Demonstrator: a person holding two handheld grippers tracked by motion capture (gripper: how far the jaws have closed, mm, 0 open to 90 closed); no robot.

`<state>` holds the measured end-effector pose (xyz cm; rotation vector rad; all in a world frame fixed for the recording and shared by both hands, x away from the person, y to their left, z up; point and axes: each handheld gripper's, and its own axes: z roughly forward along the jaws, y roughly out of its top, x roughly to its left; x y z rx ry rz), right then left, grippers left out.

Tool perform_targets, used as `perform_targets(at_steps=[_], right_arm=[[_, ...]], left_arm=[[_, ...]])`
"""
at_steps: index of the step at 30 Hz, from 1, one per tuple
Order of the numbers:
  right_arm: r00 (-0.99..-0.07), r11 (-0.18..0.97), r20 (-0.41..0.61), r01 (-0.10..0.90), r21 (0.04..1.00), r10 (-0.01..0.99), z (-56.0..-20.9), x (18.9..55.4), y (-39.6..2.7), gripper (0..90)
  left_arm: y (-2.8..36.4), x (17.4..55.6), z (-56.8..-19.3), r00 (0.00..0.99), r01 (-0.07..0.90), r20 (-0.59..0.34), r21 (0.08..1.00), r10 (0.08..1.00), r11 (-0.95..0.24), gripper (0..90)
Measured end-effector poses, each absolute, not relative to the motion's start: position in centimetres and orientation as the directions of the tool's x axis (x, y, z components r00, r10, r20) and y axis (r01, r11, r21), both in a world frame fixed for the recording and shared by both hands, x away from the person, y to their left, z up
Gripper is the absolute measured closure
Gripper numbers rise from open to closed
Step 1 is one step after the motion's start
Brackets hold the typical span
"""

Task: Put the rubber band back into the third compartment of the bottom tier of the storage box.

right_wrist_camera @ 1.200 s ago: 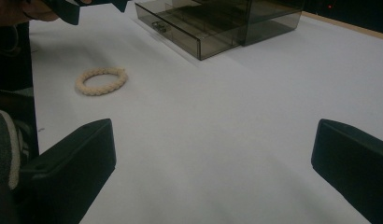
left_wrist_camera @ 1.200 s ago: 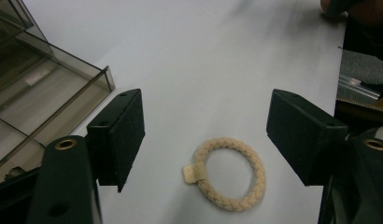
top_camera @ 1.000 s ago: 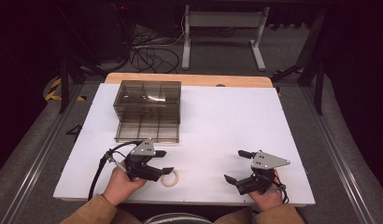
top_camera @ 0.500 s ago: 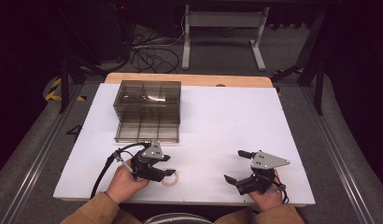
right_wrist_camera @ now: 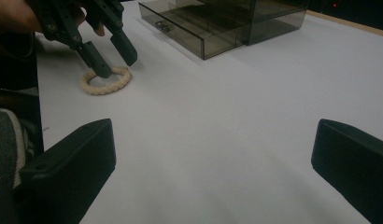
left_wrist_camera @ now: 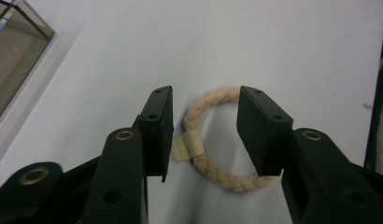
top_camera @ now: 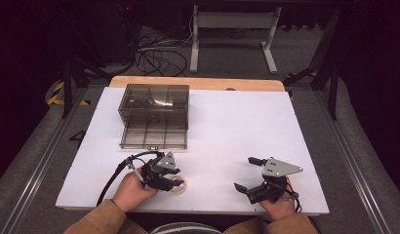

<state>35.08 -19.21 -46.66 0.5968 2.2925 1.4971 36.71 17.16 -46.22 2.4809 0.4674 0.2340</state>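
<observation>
We see braided rope ring [left_wrist_camera: 213, 140] flat on white worktop [top_camera: 237, 131], 6 o'clock of drawer box [top_camera: 154, 117]. Left claw [left_wrist_camera: 206, 128] open, straddling it. Right claw [top_camera: 248, 173] open, idle. We judge ring light, soft; pinch one strand.

ring [left_wrist_camera: 213, 140]: cream braided rope loop with a small tan tag on its band; lies flat on the white table [top_camera: 247, 126], near the front edge, left of centre
box [top_camera: 154, 115]: smoky clear plastic, on the table's back-left part, near the rear edge; its shallow drawer [top_camera: 154, 138] is pulled out toward the front, showing divided compartments
ring to box: apart, ring in front of the drawer
</observation>
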Motion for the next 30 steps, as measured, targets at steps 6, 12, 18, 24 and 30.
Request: perform_targets(at_steps=[6, 12, 18, 24, 30], right_arm=[[-0.856, 0.361, -0.053, 0.160, 0.919, 0.514, -46.67, 35.09, -19.19, 0.4], [-0.858, 0.362, -0.052, 0.160, 0.919, 0.512, -46.68, 35.09, -19.17, 0.4], [-0.859, 0.362, -0.051, 0.161, 0.918, 0.510, -46.70, 35.09, -19.15, 0.4], [-0.859, 0.362, -0.049, 0.163, 0.918, 0.510, -46.71, 35.09, -19.13, 0.4], [-0.859, 0.364, -0.049, 0.163, 0.917, 0.510, -46.72, 35.10, -19.13, 0.4]], left_arm=[[17.03, 36.74, -46.31, 0.923, 0.273, 0.070, 0.573, 0.378, -0.773, 66.2], [16.92, 36.63, -46.32, 0.916, 0.264, 0.107, 0.564, 0.387, -0.782, 75.6], [16.81, 36.57, -46.45, 0.910, 0.264, 0.126, 0.559, 0.395, -0.786, 79.8], [16.73, 36.46, -46.43, 0.910, 0.262, 0.131, 0.553, 0.393, -0.791, 82.2], [16.73, 36.47, -46.43, 0.911, 0.261, 0.130, 0.554, 0.391, -0.791, 83.2]])
